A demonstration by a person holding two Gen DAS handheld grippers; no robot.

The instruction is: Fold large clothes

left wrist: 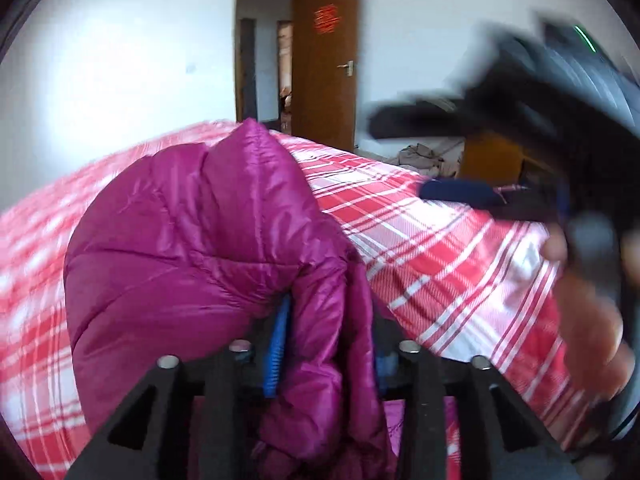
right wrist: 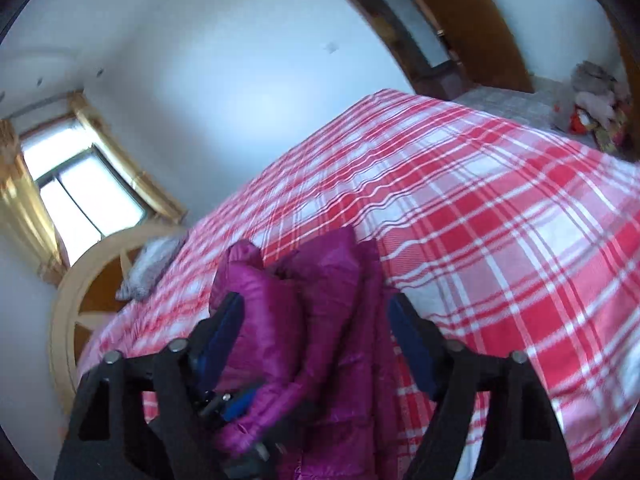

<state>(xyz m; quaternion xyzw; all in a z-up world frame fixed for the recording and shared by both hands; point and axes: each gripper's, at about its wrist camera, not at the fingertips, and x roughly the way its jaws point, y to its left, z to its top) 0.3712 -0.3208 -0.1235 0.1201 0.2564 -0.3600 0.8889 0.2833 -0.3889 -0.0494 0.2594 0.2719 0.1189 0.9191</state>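
Your left tongs pinch magenta puffer jacket. Your right tongs grip same jacket, bunched fabric between blue pads. Jacket lifted over plaid bed; door at twelve o'clock.

The jacket lies bunched on the bed, near its front edge. Behind the bed stands the door, to the right of the jacket. In the right wrist view, a window sits left of the bed, a pillow at its left end.
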